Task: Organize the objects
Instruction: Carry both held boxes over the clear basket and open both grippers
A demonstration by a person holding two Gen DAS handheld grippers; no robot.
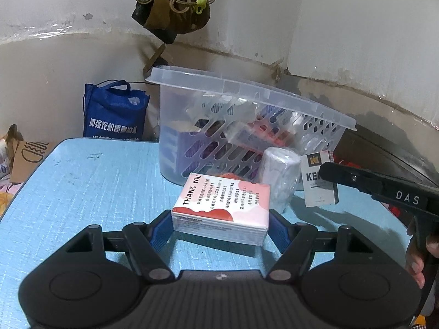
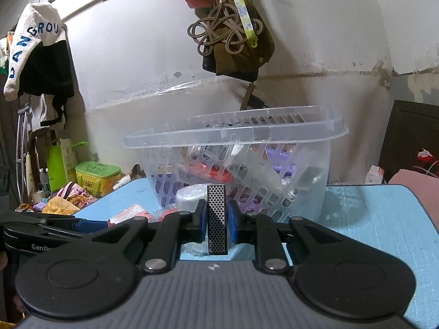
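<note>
A pink-and-white tissue pack (image 1: 222, 205) printed THANK YOU sits between the blue pads of my left gripper (image 1: 219, 229), which is shut on its two sides just above the blue table (image 1: 90, 186). My right gripper (image 2: 217, 219) is shut on a small white box (image 1: 319, 181), whose black honeycomb-patterned edge (image 2: 217, 219) faces its camera. In the left wrist view the right gripper (image 1: 326, 172) reaches in from the right. A clear slotted basket (image 1: 247, 137) (image 2: 236, 164) holding several items stands right behind both. A white wrapped roll (image 1: 279, 175) stands upright against the basket.
A blue tote bag (image 1: 115, 112) stands behind the table's far left corner. Bags and cords (image 2: 230, 33) hang on the wall above the basket. Clutter and a green box (image 2: 96, 175) lie left of the table. A hand (image 1: 419, 260) holds the right gripper's handle.
</note>
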